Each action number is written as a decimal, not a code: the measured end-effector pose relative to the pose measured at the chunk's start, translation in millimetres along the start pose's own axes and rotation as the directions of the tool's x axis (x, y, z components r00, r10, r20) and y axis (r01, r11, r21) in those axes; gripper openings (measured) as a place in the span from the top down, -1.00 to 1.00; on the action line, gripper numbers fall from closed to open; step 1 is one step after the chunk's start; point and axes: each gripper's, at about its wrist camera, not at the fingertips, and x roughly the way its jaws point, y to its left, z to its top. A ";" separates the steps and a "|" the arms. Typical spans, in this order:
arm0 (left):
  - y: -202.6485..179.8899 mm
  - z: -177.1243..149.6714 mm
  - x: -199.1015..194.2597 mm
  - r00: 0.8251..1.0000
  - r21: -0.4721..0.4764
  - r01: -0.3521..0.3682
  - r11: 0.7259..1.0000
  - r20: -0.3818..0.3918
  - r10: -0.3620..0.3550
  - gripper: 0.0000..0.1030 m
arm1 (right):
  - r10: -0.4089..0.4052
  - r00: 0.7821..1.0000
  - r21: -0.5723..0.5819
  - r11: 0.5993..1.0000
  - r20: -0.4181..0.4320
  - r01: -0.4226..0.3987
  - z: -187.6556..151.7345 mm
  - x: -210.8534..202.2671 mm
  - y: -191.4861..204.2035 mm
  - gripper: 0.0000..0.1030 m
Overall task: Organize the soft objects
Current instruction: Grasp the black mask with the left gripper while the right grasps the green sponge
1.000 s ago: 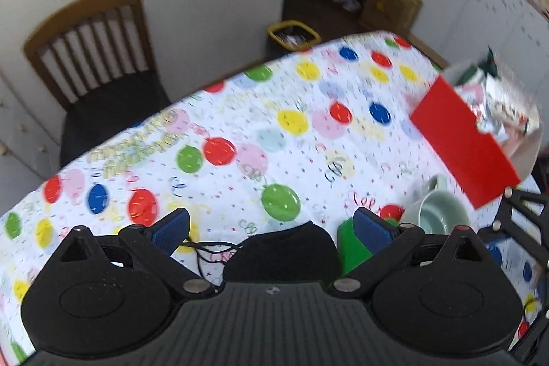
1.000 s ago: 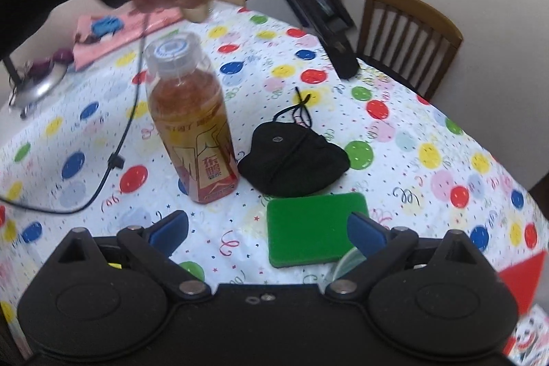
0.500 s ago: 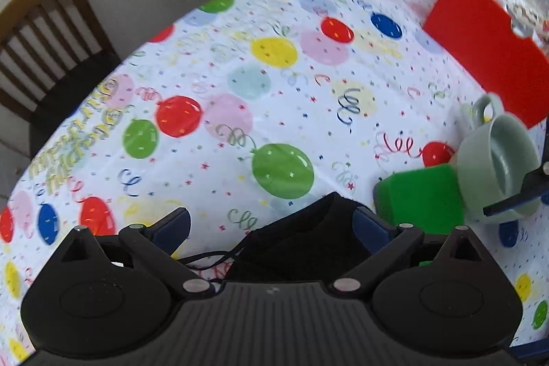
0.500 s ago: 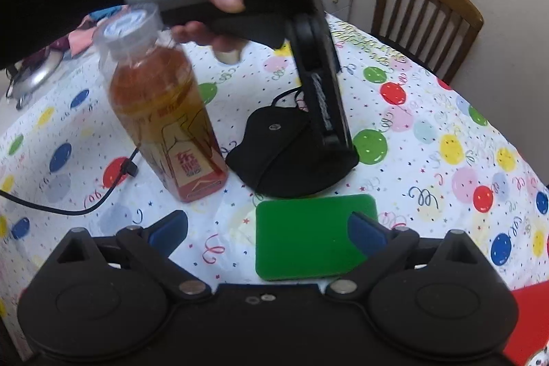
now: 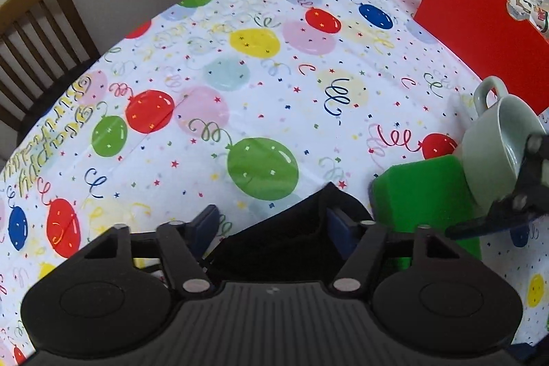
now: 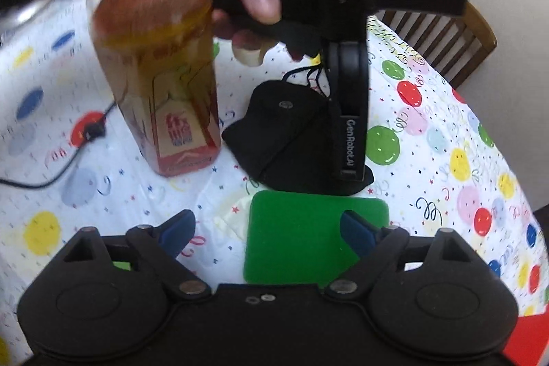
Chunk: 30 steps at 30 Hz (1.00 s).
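Dropped onto the black fabric pouch (image 5: 291,228) since a second back: left gripper (image 5: 271,222), jaws closing, pouch between them, pads not clearly pressing yet. Lowered too over the green sponge (image 6: 308,239): right gripper (image 6: 267,228), jaws closing but spread wide, sponge between them. Pouch at 12 o'clock of the sponge on the counter (image 5: 240,57); tea bottle (image 6: 161,74) at 10 o'clock. Likely meaning: both soft items about to be seized.

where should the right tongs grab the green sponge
Across its two long side edges, coming steeply down from above. The green sponge lies flat on the tablecloth; the right tongs, closing, already bracket its near end, clear of the black pouch.
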 end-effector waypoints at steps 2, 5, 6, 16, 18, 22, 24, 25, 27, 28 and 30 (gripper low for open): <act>3.0 -1.6 -2.7 1.000 -0.008 -0.001 1.000 0.016 0.001 0.25 | -0.015 1.000 -0.019 1.000 -0.019 0.015 -0.3 6.4 4.1 -0.49; 7.1 -5.0 -5.0 0.999 -0.025 -0.010 1.000 0.034 0.011 0.36 | -0.042 0.998 -0.029 0.999 -0.049 0.040 -1.2 14.7 7.5 -0.33; 7.8 -6.4 -5.6 0.999 -0.028 -0.018 0.999 0.039 0.020 0.38 | -0.055 0.997 -0.034 0.998 -0.048 0.054 -1.8 16.0 8.0 -0.19; 31.5 -29.0 -16.2 0.987 -0.138 -0.123 0.983 0.084 0.136 0.73 | -0.127 0.992 -0.054 0.991 -0.003 0.126 -10.4 17.2 8.1 0.23; 40.9 -36.3 -19.4 0.982 -0.182 -0.154 0.971 0.085 0.171 0.75 | -0.129 0.992 -0.045 0.991 0.007 0.130 -11.6 15.7 9.0 0.31; 60.9 -55.1 -28.8 0.967 -0.286 -0.205 0.936 0.088 0.239 0.85 | -0.143 0.989 -0.036 0.989 0.039 0.144 -6.8 11.4 8.0 0.53; 71.0 -65.9 -35.4 0.961 -0.349 -0.213 0.913 0.095 0.260 0.85 | -0.148 0.988 -0.034 0.988 0.050 0.150 -4.0 9.7 6.6 0.57; 74.9 -71.8 -39.5 0.956 -0.378 -0.220 0.899 0.101 0.276 0.85 | -0.153 0.986 -0.028 0.988 0.059 0.155 -3.0 8.6 5.2 0.59; 82.7 -83.8 -47.1 0.949 -0.438 -0.224 0.871 0.106 0.298 0.86 | -0.161 0.985 -0.016 0.987 0.069 0.162 -0.3 7.0 1.1 0.64; 85.9 -90.1 -51.1 0.945 -0.465 -0.225 0.856 0.109 0.308 0.86 | -0.164 0.983 -0.002 0.986 0.081 0.165 0.8 4.3 -0.2 0.66; 90.4 -101.1 -58.2 0.939 -0.512 -0.226 0.829 0.113 0.326 0.86 | -0.170 0.980 0.015 0.985 0.105 0.169 3.6 -2.7 -3.1 0.69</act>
